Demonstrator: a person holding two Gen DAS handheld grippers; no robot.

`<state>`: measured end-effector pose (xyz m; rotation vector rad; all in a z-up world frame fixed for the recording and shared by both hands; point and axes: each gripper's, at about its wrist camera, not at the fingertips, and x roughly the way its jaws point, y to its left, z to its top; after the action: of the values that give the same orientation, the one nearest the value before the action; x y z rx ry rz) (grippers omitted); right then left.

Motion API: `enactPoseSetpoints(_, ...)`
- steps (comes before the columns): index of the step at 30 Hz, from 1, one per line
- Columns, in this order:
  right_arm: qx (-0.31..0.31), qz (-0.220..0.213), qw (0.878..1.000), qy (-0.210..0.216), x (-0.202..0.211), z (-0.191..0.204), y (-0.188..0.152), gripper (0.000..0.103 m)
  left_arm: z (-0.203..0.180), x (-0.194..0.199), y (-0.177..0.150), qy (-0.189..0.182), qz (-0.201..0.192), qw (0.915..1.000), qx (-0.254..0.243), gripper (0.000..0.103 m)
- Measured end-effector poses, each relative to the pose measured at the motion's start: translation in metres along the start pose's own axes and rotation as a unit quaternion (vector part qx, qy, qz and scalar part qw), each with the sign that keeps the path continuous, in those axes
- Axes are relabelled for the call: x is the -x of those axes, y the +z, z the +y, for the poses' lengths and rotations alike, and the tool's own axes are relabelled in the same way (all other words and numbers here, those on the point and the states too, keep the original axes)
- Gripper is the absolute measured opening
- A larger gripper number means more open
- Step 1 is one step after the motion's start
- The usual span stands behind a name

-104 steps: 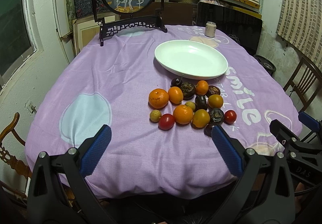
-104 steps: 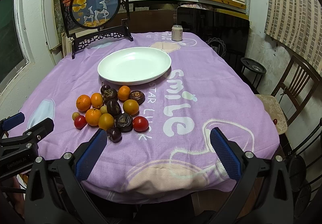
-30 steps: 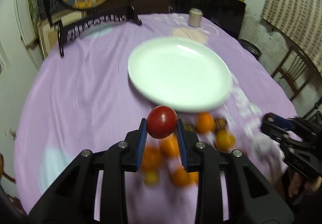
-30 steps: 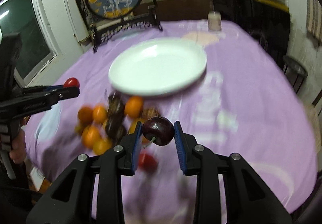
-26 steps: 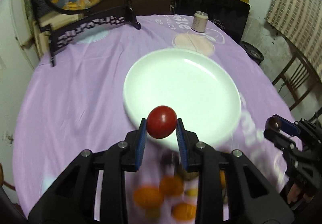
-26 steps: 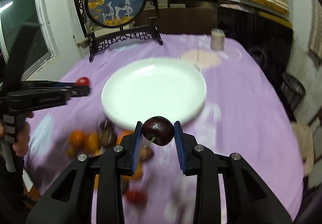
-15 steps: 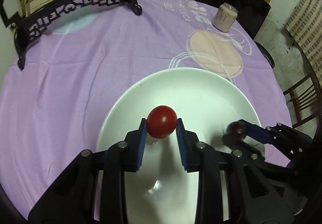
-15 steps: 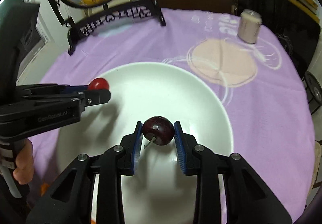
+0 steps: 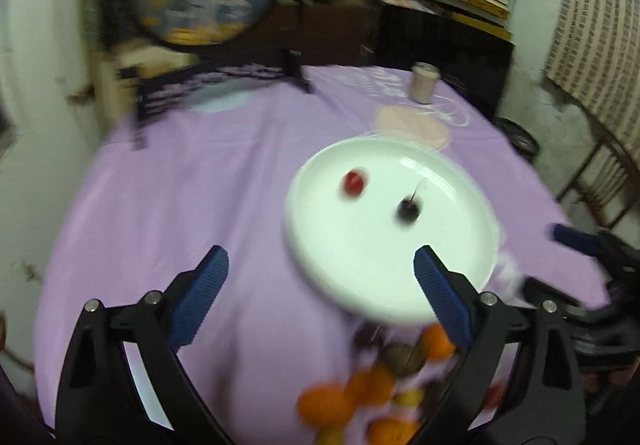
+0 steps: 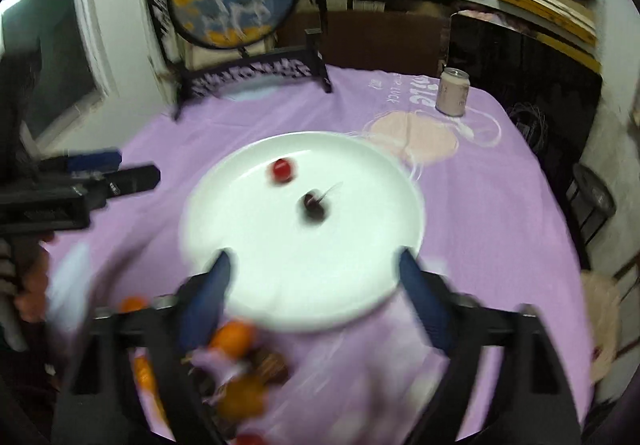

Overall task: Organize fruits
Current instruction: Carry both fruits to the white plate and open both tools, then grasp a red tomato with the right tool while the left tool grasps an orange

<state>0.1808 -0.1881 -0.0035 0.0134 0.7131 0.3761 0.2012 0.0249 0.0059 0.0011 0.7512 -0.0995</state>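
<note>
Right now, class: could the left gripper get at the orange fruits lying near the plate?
Probably yes. The left gripper is open and empty, and the orange fruits lie uncovered on the cloth just below it, beside the plate.

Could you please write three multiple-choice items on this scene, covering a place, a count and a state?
1. Where does the red tomato lie?
A. on the white plate
B. beside the can
C. in the fruit pile

2. How many fruits are on the plate?
A. none
B. two
C. five

3. How is the left gripper?
A. shut on a tomato
B. shut on an orange
C. open

Answers: 1 A, it rests inside the rim; 2 B, tomato and dark cherry only; 3 C, jaws stand wide apart, nothing between.
</note>
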Motion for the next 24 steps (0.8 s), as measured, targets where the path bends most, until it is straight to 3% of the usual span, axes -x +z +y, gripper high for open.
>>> enactPoseSetpoints(2,-0.005,-0.011,1.000,-0.003,0.016,0.015,-0.020,0.095,0.004,0.017,-0.036,0.015,-0.006,0.9998,0.011,0.096)
enactPoseSetpoints(4,0.004,-0.014,1.000,-0.010,0.028,0.032,-0.027,0.095,0.008,0.025,-0.060,0.001,0.009,0.9998,0.018,0.096)
enactPoseSetpoints(11,0.034,-0.008,0.999,-0.028,0.047,0.052,-0.041,0.095,0.009,0.047,-0.096,0.015,0.020,0.9996,0.012,0.096)
enactPoseSetpoints(18,0.017,0.059,0.998,-0.029,0.035,0.041,-0.101,0.094,0.004,0.060,-0.131,-0.011,0.033,0.9994,-0.008,0.096)
enactPoseSetpoints(21,0.014,0.077,0.997,-0.023,0.026,0.035,-0.112,0.057,-0.002,0.061,-0.138,-0.020,0.035,0.9990,-0.019,0.096)
enactPoseSetpoints(24,0.010,0.090,0.996,-0.007,0.014,0.032,-0.116,0.056,-0.009,0.061,-0.140,-0.023,0.041,0.9986,-0.026,0.096)
